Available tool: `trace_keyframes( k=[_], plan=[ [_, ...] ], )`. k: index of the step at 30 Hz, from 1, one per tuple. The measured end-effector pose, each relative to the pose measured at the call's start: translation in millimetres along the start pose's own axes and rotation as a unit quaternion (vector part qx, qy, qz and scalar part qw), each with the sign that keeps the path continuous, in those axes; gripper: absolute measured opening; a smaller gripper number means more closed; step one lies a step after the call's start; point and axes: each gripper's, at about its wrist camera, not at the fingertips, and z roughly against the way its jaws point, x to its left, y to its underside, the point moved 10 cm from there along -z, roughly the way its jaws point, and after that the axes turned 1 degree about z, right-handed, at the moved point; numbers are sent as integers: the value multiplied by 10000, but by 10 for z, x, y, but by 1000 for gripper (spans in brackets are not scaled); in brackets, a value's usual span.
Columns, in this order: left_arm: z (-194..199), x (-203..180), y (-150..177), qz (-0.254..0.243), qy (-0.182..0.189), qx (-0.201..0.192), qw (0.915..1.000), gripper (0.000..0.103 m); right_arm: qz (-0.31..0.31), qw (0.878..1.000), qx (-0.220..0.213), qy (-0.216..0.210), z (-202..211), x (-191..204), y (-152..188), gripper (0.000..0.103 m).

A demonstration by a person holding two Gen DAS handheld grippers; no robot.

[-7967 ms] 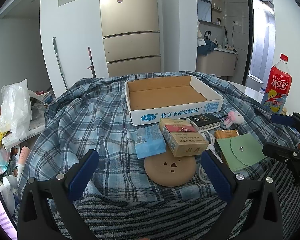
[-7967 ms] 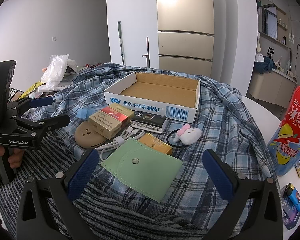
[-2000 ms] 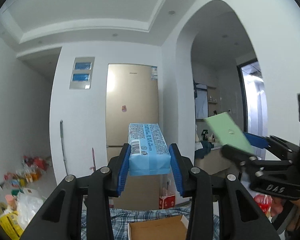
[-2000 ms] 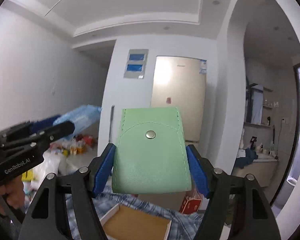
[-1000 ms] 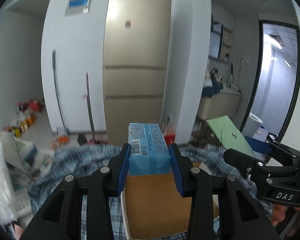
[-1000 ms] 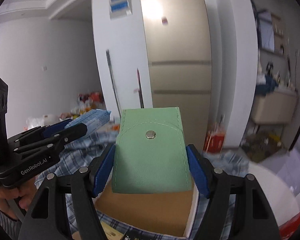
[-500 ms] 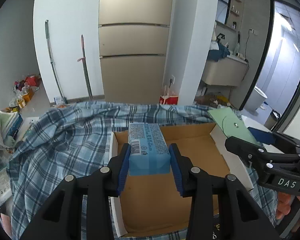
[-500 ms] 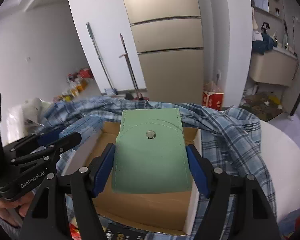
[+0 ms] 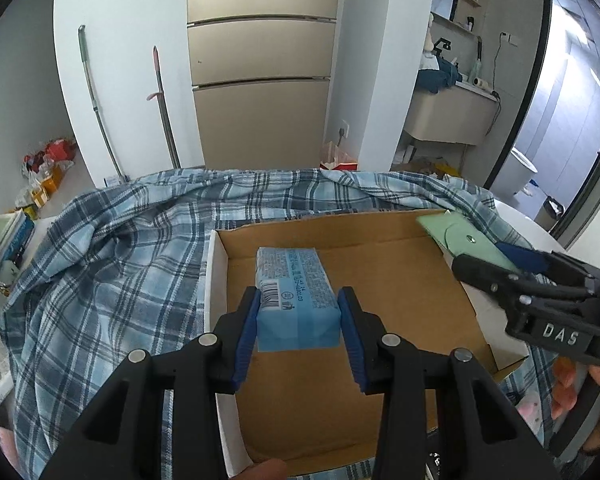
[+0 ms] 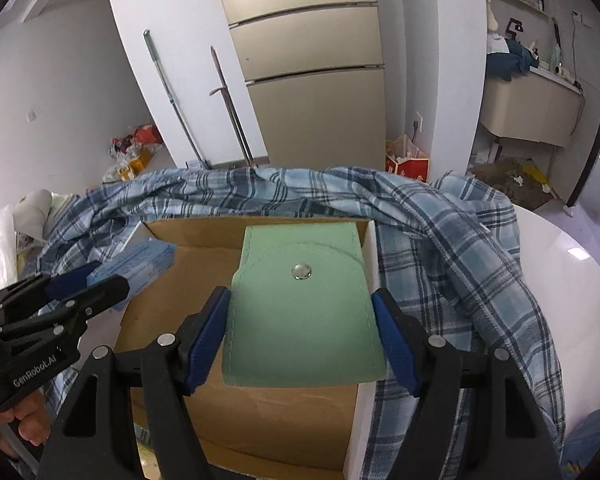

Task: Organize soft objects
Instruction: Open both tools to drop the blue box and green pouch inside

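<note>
A table draped in a blue plaid cloth point(image 9: 112, 264) is seen under a cardboard box point(image 9: 396, 280). A blue tissue pack point(image 9: 294, 296) is clamped by the left gripper point(image 9: 298, 326) over the box's left half; a green pouch point(image 10: 302, 312) is gripped between the right gripper's point(image 10: 302, 332) pads at the right wall. A beige refrigerator point(image 9: 260, 60) is seen beyond.

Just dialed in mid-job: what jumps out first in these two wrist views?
The blue tissue pack clamped in the left gripper, held over the left part of the open cardboard box. Beside it, the green snap pouch sits between the right gripper's blue pads over the box's right side. A blue plaid shirt is spread under the box.
</note>
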Motion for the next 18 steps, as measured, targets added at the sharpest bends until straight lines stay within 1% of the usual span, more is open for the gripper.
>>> trace_keyframes(
  k=[2,3,4,5,6,7,8,11,13,18],
  plan=[
    [51,-25,-32,-80,-16,-90,9999,42,-58,10000,-63,-5,32,-17,-34,78],
    [72,-45,-47,-122,9,-109,9999,48,-82,9999,-126,-14,69,-19,-63,86],
    [97,-66,-62,-156,37,-138,9998,71,-92,9997,-202,-30,112,-19,-92,93],
    [134,-83,-85,-176,37,-203,9996,87,-97,9996,-269,-45,148,-15,-118,97],
    [198,-97,-130,-196,-4,-379,9991,102,-97,9994,-334,-62,198,-10,-149,101],
    [258,-115,-171,-235,-16,-553,9982,103,-91,9992,-378,-71,234,0,-175,101],
    [304,-137,-197,-303,-30,-637,9975,103,-77,9990,-428,-78,279,10,-201,101],
    [442,-165,-271,-395,-137,-813,9958,103,-29,9985,-542,-83,386,44,-276,102],
    [551,-162,-331,-355,-190,-947,9947,103,15,9980,-616,-102,457,74,-315,102],
    [864,-162,-450,-329,-201,-1239,9915,103,72,9956,-912,-219,718,146,-432,102]
  ],
)
